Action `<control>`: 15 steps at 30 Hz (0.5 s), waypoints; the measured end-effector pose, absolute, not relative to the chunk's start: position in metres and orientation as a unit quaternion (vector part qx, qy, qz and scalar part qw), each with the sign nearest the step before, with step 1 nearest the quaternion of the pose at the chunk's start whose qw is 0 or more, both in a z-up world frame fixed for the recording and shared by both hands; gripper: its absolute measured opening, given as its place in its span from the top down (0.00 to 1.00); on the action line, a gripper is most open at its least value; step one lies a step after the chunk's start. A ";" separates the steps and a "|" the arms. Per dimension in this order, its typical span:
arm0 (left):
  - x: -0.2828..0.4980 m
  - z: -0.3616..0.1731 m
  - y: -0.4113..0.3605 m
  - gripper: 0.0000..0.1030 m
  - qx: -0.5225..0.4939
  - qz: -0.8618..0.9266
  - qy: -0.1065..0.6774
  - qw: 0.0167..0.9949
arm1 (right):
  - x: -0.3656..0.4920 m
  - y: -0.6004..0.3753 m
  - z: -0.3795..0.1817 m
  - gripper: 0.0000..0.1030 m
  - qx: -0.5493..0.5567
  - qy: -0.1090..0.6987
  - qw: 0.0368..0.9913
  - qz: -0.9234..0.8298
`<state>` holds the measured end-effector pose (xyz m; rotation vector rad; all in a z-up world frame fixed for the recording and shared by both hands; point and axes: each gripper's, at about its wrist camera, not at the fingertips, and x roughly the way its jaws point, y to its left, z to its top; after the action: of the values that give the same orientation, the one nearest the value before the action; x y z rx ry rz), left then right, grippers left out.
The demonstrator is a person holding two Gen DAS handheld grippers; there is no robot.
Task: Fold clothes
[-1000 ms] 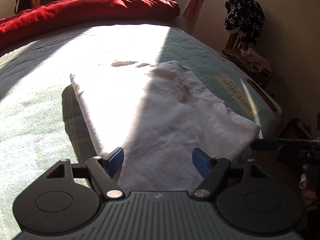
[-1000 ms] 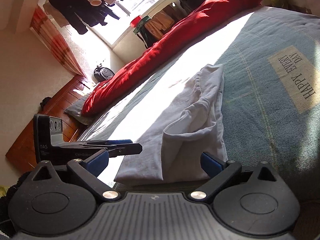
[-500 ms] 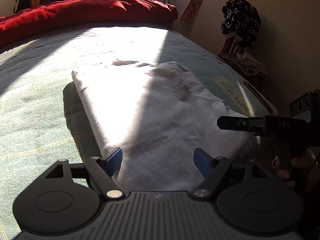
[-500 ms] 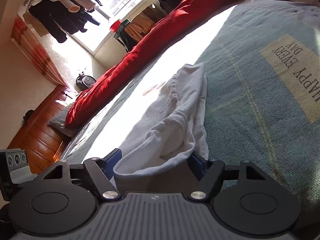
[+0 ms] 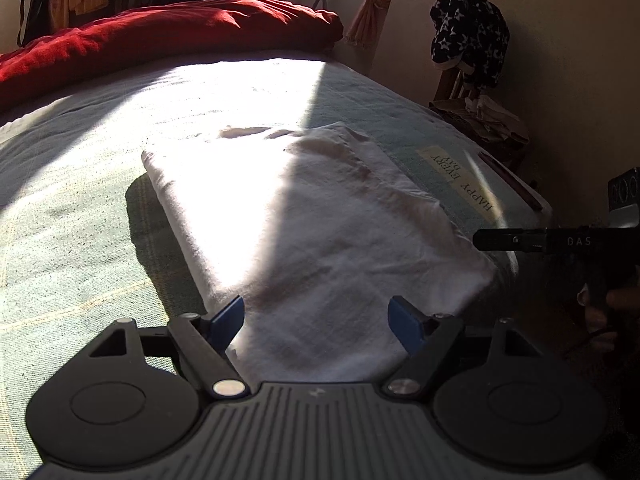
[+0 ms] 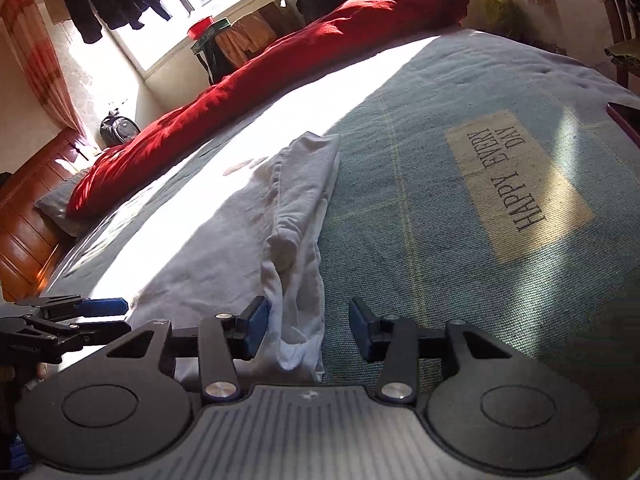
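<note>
**Operator:** Grasping is the step I'm on. White garment (image 5: 312, 232) lies flat on the bed (image 5: 80, 216), already folded into a long strip, its near end towards me. My left claw (image 5: 316, 320) stands wide over that end, cloth between the blue pads but neither pad pressing, so it holds nothing.

**Spotter:** And the right?

**Operator:** Right claw (image 6: 306, 326) has the garment's (image 6: 296, 216) right-hand edge bunched between its jaws, which are closing. The left pad (image 6: 258, 320) touches the fabric; the pad at 3 o'clock is clear of it, with bedspread showing in the gap. Not a grip yet, I'd say.

**Spotter:** Where does the rest run?

**Operator:** From the right claw it stretches towards 12 o'clock, towards the red duvet (image 6: 248, 92). The "HAPPY EVERY DAY" label (image 6: 516, 184) sits at about 2 o'clock, well apart.

**Spotter:** Next move?

**Operator:** I judge both claws must pinch the near corners evenly, through every layer, before I carry that end towards 12 o'clock. Otherwise the layers may slip.
</note>
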<state>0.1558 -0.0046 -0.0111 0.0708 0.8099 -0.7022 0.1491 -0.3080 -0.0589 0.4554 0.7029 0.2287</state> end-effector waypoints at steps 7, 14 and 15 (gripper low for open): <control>0.155 -0.025 -0.019 0.23 0.035 -0.406 0.409 0.816 | 0.182 -0.283 -0.019 0.12 0.261 0.272 0.898 0.229; 0.149 -0.045 0.003 0.23 0.013 -0.393 0.427 0.814 | 0.209 -0.287 -0.074 0.14 0.289 0.345 0.872 0.195; 0.151 -0.041 0.007 0.23 0.008 -0.392 0.422 0.817 | 0.202 -0.292 -0.077 0.14 0.298 0.338 0.870 0.200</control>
<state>0.1505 0.0067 -0.0410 0.0160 0.9005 -0.8349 0.2024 -0.2921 -0.0774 0.6230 0.7074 0.4190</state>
